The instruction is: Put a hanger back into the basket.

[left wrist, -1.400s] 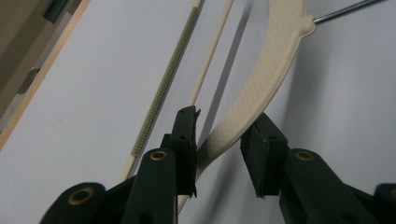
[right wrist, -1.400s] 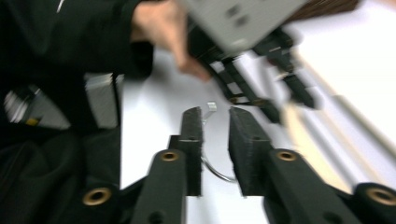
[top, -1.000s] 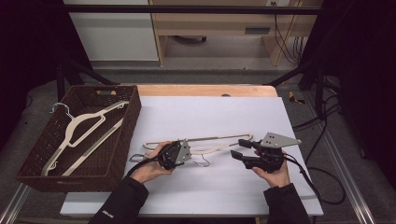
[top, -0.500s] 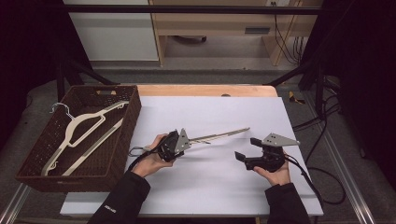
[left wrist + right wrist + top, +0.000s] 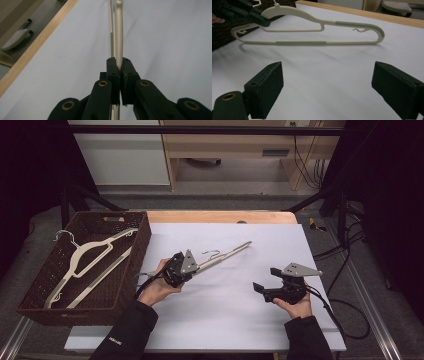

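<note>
My left gripper has just clamped its jaws on the cream hanger, lifted off the counter; my right gripper has just spread its jaws wide, empty.

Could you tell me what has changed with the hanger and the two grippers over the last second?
The right gripper has just opened and let go of the cream hanger. The left gripper closed fully on it and tilted it up off the white table. The brown basket and its hangers stayed put.
</note>
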Demonstrator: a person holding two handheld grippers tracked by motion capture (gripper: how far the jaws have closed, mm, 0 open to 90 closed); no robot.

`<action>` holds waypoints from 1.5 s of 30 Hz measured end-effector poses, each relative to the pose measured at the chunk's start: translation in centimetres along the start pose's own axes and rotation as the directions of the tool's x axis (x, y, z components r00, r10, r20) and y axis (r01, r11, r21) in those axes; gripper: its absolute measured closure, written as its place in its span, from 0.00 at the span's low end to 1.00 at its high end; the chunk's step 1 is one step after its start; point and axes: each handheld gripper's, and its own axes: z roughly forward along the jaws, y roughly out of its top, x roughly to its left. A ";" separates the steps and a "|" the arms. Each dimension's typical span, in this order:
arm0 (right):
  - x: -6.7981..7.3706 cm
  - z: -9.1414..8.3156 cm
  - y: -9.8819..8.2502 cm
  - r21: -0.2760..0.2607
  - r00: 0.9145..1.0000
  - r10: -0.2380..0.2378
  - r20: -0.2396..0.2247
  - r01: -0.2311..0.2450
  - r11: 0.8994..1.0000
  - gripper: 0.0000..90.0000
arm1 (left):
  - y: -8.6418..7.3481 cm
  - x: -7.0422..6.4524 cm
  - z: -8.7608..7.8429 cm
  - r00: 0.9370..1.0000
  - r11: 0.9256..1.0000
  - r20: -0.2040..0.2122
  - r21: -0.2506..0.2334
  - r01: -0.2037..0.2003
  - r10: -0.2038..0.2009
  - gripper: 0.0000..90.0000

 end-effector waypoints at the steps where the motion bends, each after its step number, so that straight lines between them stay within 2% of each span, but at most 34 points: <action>1: 0.0 0.0 0.0 0.003 1.000 0.001 -0.001 -0.001 1.000 0.12 | 0.0 0.1 -0.2 1.000 1.000 -0.002 -0.006 0.013 -0.013 0.96; 4: 0.0 -0.1 0.0 0.001 1.000 -0.002 0.001 0.002 1.000 0.11 | 0.2 0.4 -1.5 0.998 0.997 -0.013 -0.041 0.066 -0.067 0.97; 5: 0.0 -0.2 0.0 -0.001 1.000 0.000 0.000 0.000 1.000 0.11 | 0.3 0.5 -1.9 0.997 0.997 -0.015 -0.043 0.068 -0.069 0.97; 7: 0.0 -0.3 0.1 -0.005 1.000 0.002 0.000 -0.002 1.000 0.11 | 0.5 0.5 -2.8 0.994 0.992 -0.020 -0.069 0.104 -0.105 0.97; 9: 0.0 -0.4 0.1 -0.007 1.000 0.003 0.001 -0.003 1.000 0.10 | 0.7 0.7 -3.9 0.993 0.992 -0.032 -0.066 0.108 -0.111 0.97; 10: 0.0 -0.4 0.1 -0.014 1.000 0.001 0.002 -0.001 1.000 0.10 | 0.8 0.8 -4.5 0.988 0.985 -0.029 -0.088 0.146 -0.149 0.97; 11: 0.0 -0.6 0.2 -0.015 1.000 0.004 0.001 -0.004 1.000 0.09 | 0.8 0.9 -4.9 0.987 0.983 -0.026 -0.095 0.158 -0.161 0.97; 13: 0.0 -0.7 0.2 -0.017 1.000 0.004 0.002 -0.003 1.000 0.09 | 1.0 1.1 -5.8 0.978 0.971 0.002 -0.113 0.210 -0.211 0.96; 14: 0.0 -0.7 0.2 -0.018 1.000 0.005 0.007 -0.005 1.000 0.08 | 1.0 1.3 -6.3 0.975 0.969 0.014 -0.112 0.220 -0.220 0.96; 16: -0.1 -0.9 0.2 -0.021 1.000 -0.002 0.014 0.002 1.000 0.07 | 1.1 1.4 -7.3 0.967 0.959 0.034 -0.127 0.253 -0.251 0.96; 18: -0.1 -1.1 0.3 -0.030 1.000 0.004 0.023 -0.003 1.000 0.06 | 1.2 1.5 -8.3 0.963 0.953 0.044 -0.139 0.269 -0.266 0.96; 21: -0.3 -1.5 0.5 -0.047 0.999 0.011 0.038 -0.009 0.999 0.05 | 1.6 1.5 -10.0 0.964 0.951 0.047 -0.156 0.267 -0.263 0.96; 25: -0.6 -2.0 0.5 -0.061 0.999 0.015 0.051 -0.012 0.998 0.04 | 2.2 1.7 -12.6 0.964 0.944 0.046 -0.195 0.265 -0.261 0.96; 26: -0.6 -2.1 0.4 -0.059 0.999 0.016 0.051 -0.013 0.998 0.04 | 2.4 1.9 -13.4 0.964 0.940 0.046 -0.211 0.267 -0.263 0.96; 27: -0.7 -2.1 0.4 -0.066 0.998 0.022 0.058 -0.019 0.998 0.04 | 2.4 2.0 -14.1 0.966 0.942 0.044 -0.214 0.260 -0.256 0.96; 28: -0.7 -2.2 0.4 -0.067 0.998 0.025 0.060 -0.021 0.998 0.04 | 2.5 2.2 -14.8 0.964 0.937 0.045 -0.230 0.264 -0.261 0.96; 30: -0.8 -2.3 0.4 -0.062 0.998 0.028 0.061 -0.024 0.998 0.04 | 2.5 2.5 -15.8 0.964 0.934 0.049 -0.238 0.267 -0.263 0.96; 31: -0.9 -2.4 0.4 -0.063 0.998 0.025 0.064 -0.021 0.998 0.04 | 2.5 2.7 -16.3 0.966 0.937 0.048 -0.233 0.259 -0.255 0.96; 33: -1.0 -2.5 0.4 -0.068 0.997 0.030 0.066 -0.025 0.997 0.04 | 2.3 3.3 -17.4 0.965 0.936 0.043 -0.236 0.262 -0.259 0.96; 34: -1.0 -2.6 0.4 -0.067 0.997 0.031 0.066 -0.027 0.997 0.04 | 2.2 3.7 -18.0 0.966 0.939 0.035 -0.231 0.256 -0.255 0.96; 35: -1.0 -2.6 0.4 -0.068 0.997 0.034 0.066 -0.029 0.997 0.04 | 2.2 3.9 -18.3 0.963 0.933 0.033 -0.242 0.267 -0.267 0.96; 37: -1.1 -2.6 0.4 -0.076 0.997 0.036 0.068 -0.031 0.997 0.04 | 1.9 4.6 -19.3 0.963 0.932 0.022 -0.248 0.265 -0.268 0.96; 38: -1.1 -2.7 0.4 -0.074 0.997 0.034 0.069 -0.029 0.997 0.04 | 1.7 5.2 -19.9 0.965 0.935 0.017 -0.244 0.258 -0.262 0.96; 39: -1.1 -2.7 0.3 -0.074 0.997 0.035 0.069 -0.030 0.997 0.04 | 1.6 5.5 -20.2 0.962 0.930 0.015 -0.253 0.267 -0.272 0.96; 40: -1.1 -2.6 0.3 -0.073 0.997 0.036 0.069 -0.031 0.997 0.04 | 1.4 5.9 -20.7 0.962 0.929 0.009 -0.258 0.267 -0.274 0.96; 42: -1.1 -2.6 0.3 -0.074 0.997 0.047 0.063 -0.043 0.996 0.04 | 1.0 6.7 -21.4 0.962 0.932 -0.006 -0.251 0.262 -0.272 0.96; 43: -1.2 -2.6 0.2 -0.068 0.997 0.035 0.069 -0.030 0.997 0.04 | 0.8 7.0 -21.7 0.963 0.934 -0.013 -0.247 0.259 -0.270 0.96; 45: -1.2 -2.5 0.2 -0.066 0.997 0.034 0.070 -0.029 0.997 0.04 | 0.3 7.8 -22.2 0.962 0.934 -0.032 -0.251 0.255 -0.271 0.96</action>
